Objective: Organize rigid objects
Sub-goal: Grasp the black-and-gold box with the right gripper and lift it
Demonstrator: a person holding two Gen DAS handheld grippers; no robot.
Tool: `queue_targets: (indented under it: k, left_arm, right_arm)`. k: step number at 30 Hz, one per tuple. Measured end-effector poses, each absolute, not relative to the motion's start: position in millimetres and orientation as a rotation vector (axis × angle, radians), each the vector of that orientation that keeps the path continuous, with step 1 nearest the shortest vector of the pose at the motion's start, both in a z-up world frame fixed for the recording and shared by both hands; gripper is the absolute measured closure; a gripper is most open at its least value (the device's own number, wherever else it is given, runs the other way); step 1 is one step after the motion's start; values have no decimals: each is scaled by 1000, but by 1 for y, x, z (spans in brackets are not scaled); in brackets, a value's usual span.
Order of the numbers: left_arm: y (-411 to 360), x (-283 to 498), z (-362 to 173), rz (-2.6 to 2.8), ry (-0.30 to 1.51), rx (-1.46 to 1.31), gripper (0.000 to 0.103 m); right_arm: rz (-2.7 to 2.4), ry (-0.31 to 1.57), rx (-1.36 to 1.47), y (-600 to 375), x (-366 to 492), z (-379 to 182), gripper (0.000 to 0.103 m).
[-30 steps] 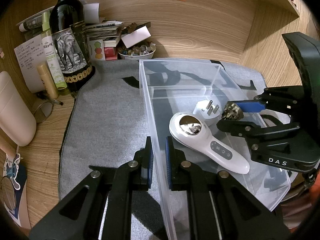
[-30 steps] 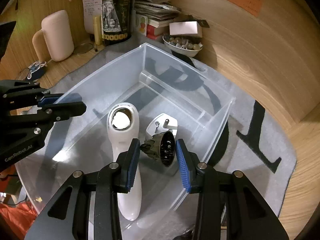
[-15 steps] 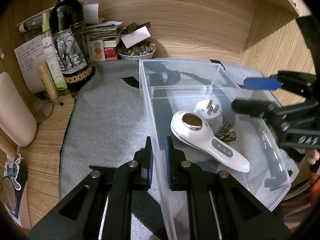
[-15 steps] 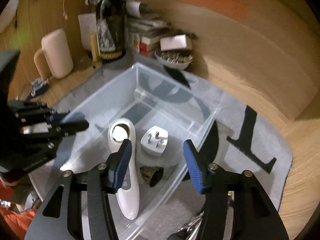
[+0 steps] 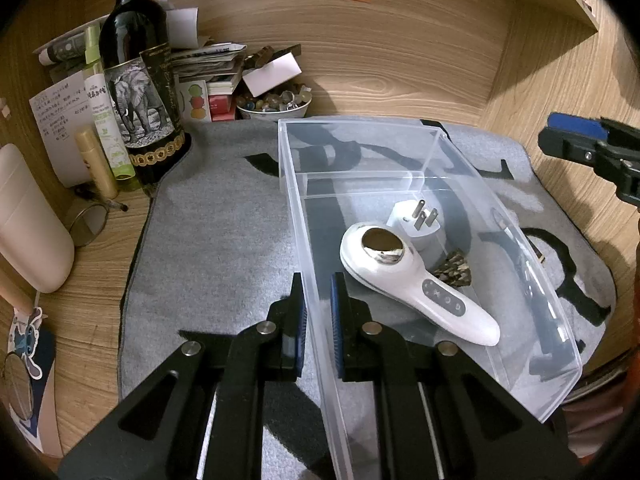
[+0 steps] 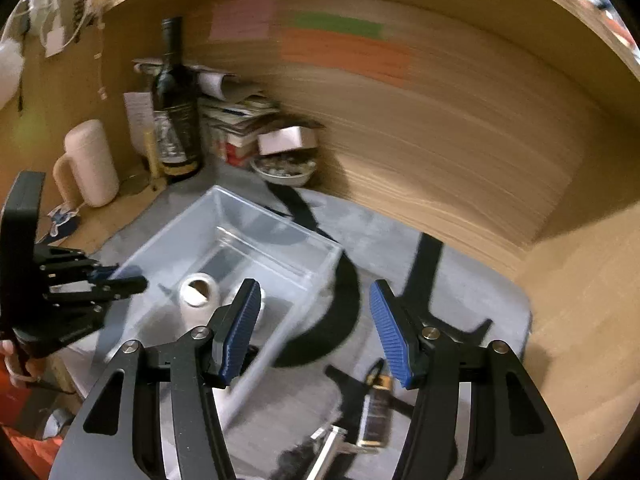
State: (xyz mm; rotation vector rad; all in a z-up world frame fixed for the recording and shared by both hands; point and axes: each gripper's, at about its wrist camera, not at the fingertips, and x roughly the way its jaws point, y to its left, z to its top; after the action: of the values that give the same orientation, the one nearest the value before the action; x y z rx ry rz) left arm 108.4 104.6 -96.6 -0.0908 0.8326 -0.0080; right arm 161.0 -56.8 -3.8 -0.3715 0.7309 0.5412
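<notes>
Rigid objects, 3 of them, lie in the larger compartment of the clear bin (image 5: 460, 152): a white handheld device (image 5: 416, 288) lies diagonally with its metal head toward the divider, a white plug adapter (image 5: 414, 220) lies prongs-up just beside that head, and a small dark ridged piece (image 5: 454, 272) sits against the device's far side. The narrow compartment behind the divider looks empty.

The bin rests on a grey mat (image 5: 216, 240) covering the bench, its far end toward the back wall. The left gripper (image 5: 318, 320) is clenched on the bin's near-left wall, 1 finger outside and 1 inside, probably to keep the light bin from sliding while things are dropped in.

The right gripper (image 6: 316, 332) is released, fingers spread wide and holding nothing, raised above the mat off the bin's right side. That view is blurred. Below it, near the mat's front edge, lie a small dark bottle-like item (image 6: 376, 412) and a metallic piece (image 6: 330, 444); these are likely the next things to collect, so the wide opening suits a fresh pickup.
</notes>
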Motion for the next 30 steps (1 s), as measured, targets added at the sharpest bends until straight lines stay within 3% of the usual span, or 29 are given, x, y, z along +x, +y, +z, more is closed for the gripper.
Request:
queue_targets:
  k: [16,30]
  left_arm:
    - [104,108,-97,-7,832,-92,92]
    - [106,107,-96,-2,834,-91,92]
  right_arm:
    - [352,919,-252,-136,186,-66,50]
    - [344,1046,-261,-146,187,-120,50]
